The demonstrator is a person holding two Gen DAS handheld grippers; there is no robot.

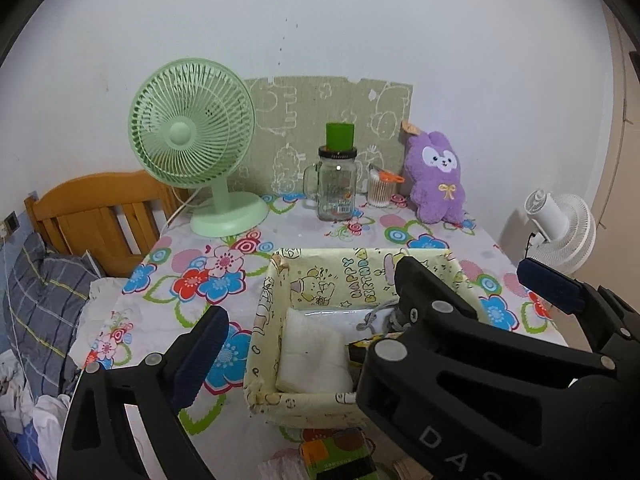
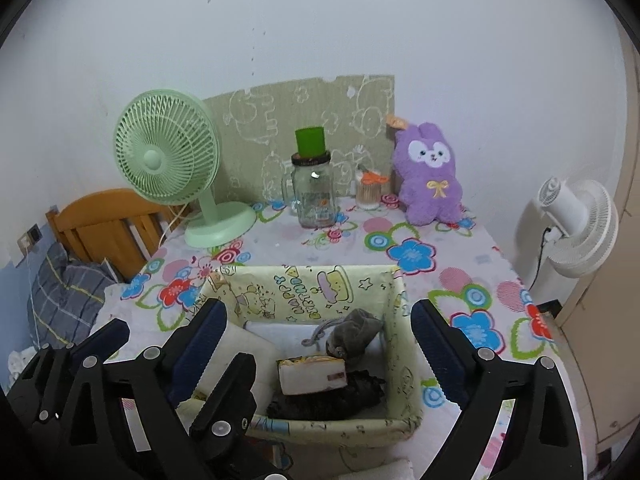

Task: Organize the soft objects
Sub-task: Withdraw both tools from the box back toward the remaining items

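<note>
A yellow fabric basket is seen on a floral tablecloth. Inside it lie a white folded cloth, a grey pouch and a small tissue pack. Both the left gripper and right gripper are held wide apart and empty over the basket. A purple plush rabbit is propped at the wall.
</note>
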